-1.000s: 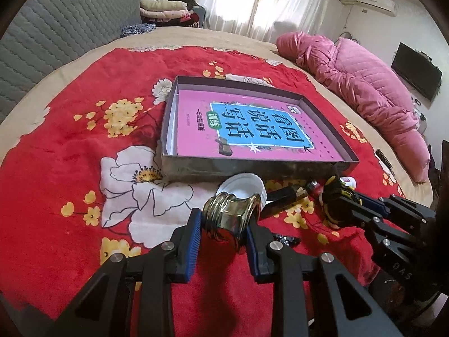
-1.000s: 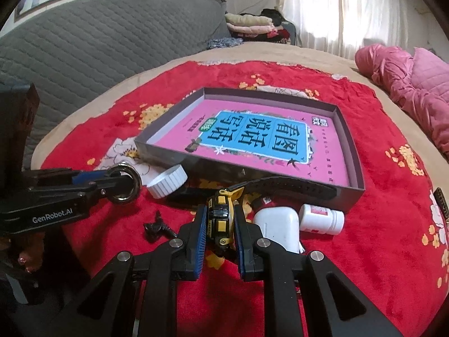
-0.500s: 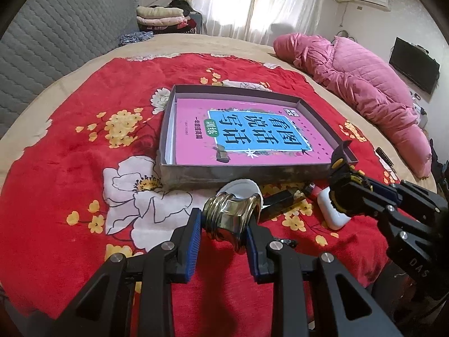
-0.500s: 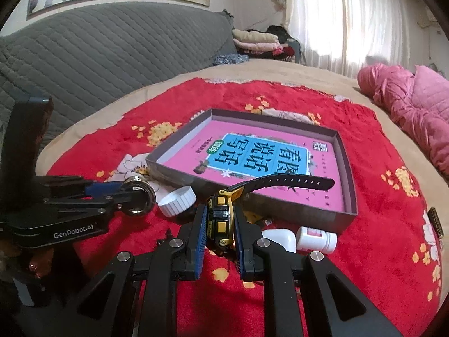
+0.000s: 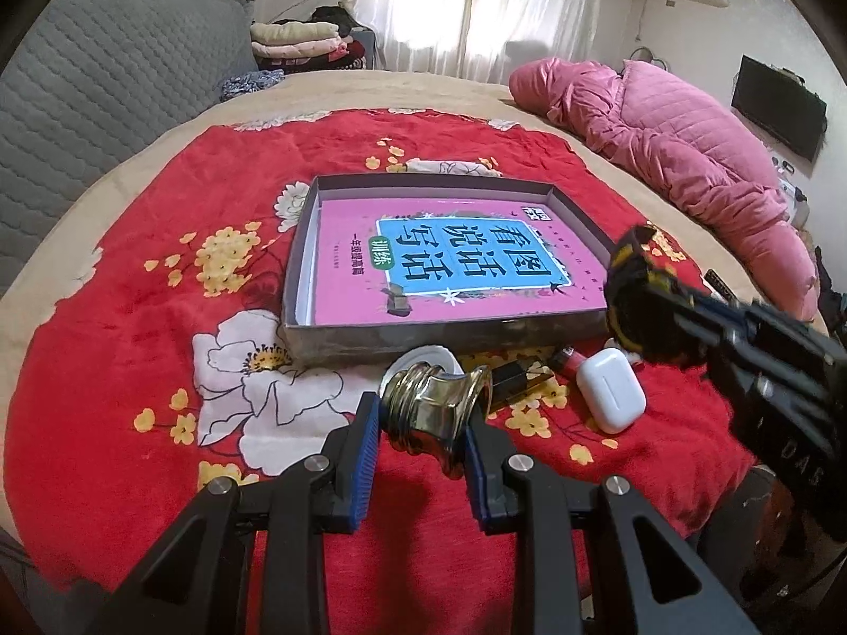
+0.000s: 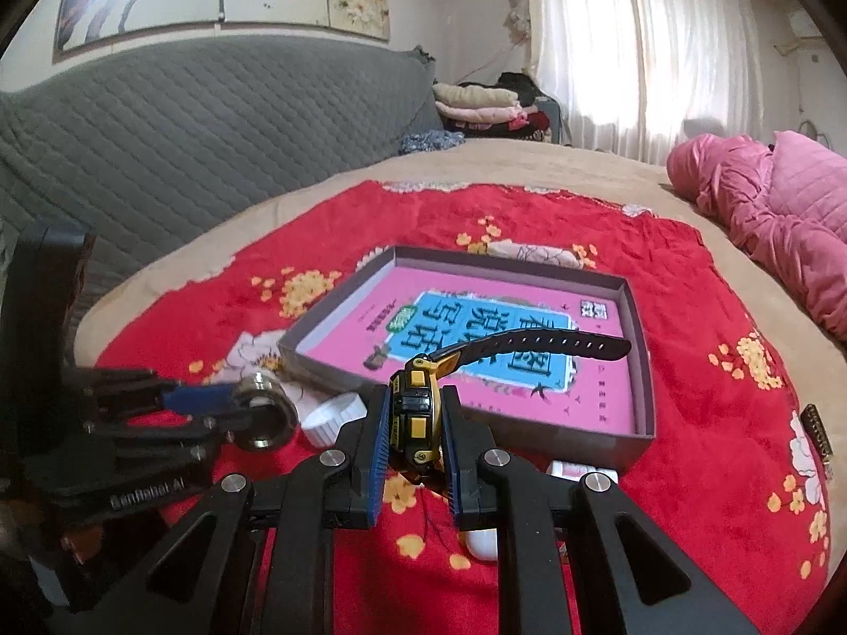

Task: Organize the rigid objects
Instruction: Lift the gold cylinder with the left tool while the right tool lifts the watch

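- The left tongs are clamping a shiny brass-coloured threaded metal fitting between their blue pads, holding it clear of the red floral blanket that is covering the bed.
- The right tongs are pinching the case of a black-and-yellow digital wristwatch, and its black strap is sticking out forward over the near wall of the box.
- A shallow grey cardboard box is lying open on the blanket beyond both tongs, and a pink book with a blue title panel is lying flat inside it.
- A white ribbed plastic cap is sitting on the blanket just in front of the box's near wall, showing between the two tongs in the right wrist view.
- A white earbud charging case is resting on the blanket near the box's front right corner, with a small red-and-white object just beside it; what that object is, I cannot tell.
- In the left wrist view the right tongs are showing at the right, lifted above the blanket with the watch in them.
- A pink quilted duvet is bunched along the far right side of the bed, well apart from the box.
- A grey quilted headboard cover is standing at the left.
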A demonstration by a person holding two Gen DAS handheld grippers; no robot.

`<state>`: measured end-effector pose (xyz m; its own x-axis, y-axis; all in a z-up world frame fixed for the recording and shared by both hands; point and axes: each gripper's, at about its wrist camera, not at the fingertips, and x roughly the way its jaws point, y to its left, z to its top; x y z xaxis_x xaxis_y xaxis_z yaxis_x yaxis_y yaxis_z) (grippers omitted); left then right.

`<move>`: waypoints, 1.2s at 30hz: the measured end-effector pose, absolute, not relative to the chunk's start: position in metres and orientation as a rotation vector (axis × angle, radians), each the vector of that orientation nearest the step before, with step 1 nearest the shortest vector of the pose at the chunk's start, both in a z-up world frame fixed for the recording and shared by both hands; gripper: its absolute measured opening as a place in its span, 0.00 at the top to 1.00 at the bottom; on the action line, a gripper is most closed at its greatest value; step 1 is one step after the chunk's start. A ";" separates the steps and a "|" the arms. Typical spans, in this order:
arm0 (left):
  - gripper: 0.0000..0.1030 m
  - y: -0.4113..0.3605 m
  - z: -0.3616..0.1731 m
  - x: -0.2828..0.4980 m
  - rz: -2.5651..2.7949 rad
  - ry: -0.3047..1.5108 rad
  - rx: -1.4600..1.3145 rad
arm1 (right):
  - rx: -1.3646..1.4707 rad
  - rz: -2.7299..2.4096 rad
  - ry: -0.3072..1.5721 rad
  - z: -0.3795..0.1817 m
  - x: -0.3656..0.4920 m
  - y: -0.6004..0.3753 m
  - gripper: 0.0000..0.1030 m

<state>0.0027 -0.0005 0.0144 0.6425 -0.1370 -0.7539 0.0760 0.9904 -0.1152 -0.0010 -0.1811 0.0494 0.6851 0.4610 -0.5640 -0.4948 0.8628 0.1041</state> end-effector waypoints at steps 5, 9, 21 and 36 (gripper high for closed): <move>0.72 -0.002 0.021 0.008 -0.099 0.869 -0.081 | -0.008 0.542 0.592 0.061 0.013 -0.180 0.82; 0.72 -0.004 0.029 0.016 -0.080 0.856 -0.063 | -0.007 0.529 0.576 0.066 0.023 -0.179 0.82; 0.72 -0.016 0.044 0.041 -0.064 0.842 -0.078 | 0.041 0.503 0.552 0.080 0.049 -0.192 0.82; 0.72 -0.020 0.047 0.072 -0.028 0.846 -0.079 | 0.015 0.470 0.483 0.086 0.063 -0.197 0.82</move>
